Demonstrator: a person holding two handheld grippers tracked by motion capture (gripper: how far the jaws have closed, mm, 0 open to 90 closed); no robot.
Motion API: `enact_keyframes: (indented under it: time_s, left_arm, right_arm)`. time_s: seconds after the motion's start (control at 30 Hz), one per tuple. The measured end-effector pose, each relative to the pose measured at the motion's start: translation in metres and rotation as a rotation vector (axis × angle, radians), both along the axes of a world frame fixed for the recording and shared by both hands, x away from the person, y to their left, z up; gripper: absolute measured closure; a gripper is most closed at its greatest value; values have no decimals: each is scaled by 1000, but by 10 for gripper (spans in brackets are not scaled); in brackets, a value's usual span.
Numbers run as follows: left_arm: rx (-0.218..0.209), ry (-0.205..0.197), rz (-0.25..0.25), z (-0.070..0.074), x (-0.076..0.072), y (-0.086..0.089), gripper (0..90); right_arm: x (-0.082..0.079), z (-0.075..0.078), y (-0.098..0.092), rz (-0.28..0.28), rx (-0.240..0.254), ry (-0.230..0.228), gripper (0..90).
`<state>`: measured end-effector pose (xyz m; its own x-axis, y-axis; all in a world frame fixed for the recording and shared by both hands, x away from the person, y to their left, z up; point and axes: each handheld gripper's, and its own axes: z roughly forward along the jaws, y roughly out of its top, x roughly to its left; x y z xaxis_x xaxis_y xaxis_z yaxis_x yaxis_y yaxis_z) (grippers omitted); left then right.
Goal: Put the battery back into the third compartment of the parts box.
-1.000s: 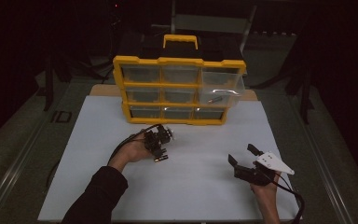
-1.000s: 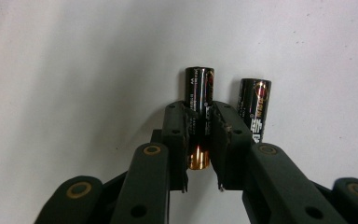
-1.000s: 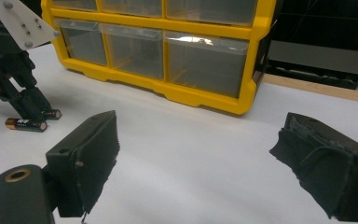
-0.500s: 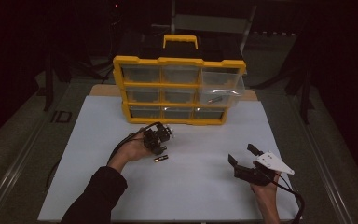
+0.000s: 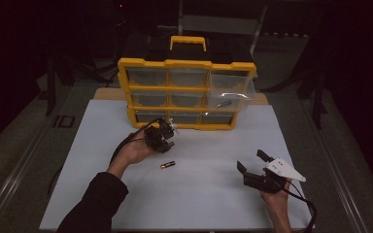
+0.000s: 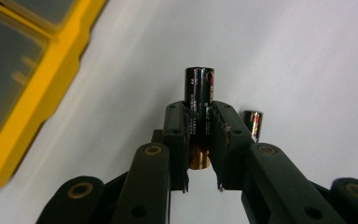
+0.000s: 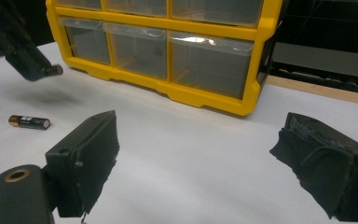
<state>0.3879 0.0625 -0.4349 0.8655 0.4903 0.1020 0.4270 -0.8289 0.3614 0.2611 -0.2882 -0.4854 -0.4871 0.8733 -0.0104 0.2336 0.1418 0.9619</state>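
My left gripper (image 5: 162, 137) hovers above the white mat just in front of the yellow drawer organizer (image 5: 187, 92), shut on a black AA battery (image 6: 199, 105) that stands up between its jaws. A second battery (image 5: 167, 165) with a copper end lies flat on the mat just below it, also seen in the left gripper view (image 6: 252, 122) and the right gripper view (image 7: 29, 122). My right gripper (image 5: 251, 160) is low at the mat's right front, open and holding nothing (image 7: 198, 140).
The organizer has clear drawers in three rows and a yellow handle (image 5: 188, 42) on top. Its upper right drawer (image 5: 230, 94) sticks out, with a small item (image 5: 223, 103) inside. The white mat (image 5: 199, 194) lies on a table with dark surroundings.
My left gripper has lifted off the mat with one battery and moved toward the organizer, leaving the other battery lying on the mat. The right gripper has stayed put.
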Motion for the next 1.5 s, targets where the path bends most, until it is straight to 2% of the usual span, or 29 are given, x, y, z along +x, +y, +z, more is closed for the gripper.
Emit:
enact_keyframes:
  time_s: [0.27, 0.83, 1.27, 1.5]
  left_arm:
    - [-68, -44, -10, 24, -3, -1, 776]
    - [-125, -131, -59, 64, -12, -13, 776]
    - [-176, -172, -82, 91, -14, -14, 776]
    - [-219, -196, -80, 103, -14, -14, 776]
  right_arm:
    - [0, 0, 0, 1, -4, -3, 113]
    - [0, 1, 0, -1, -4, -5, 112]
    - [0, 1, 0, -1, -3, -5, 112]
    - [0, 1, 0, -1, -2, -5, 112]
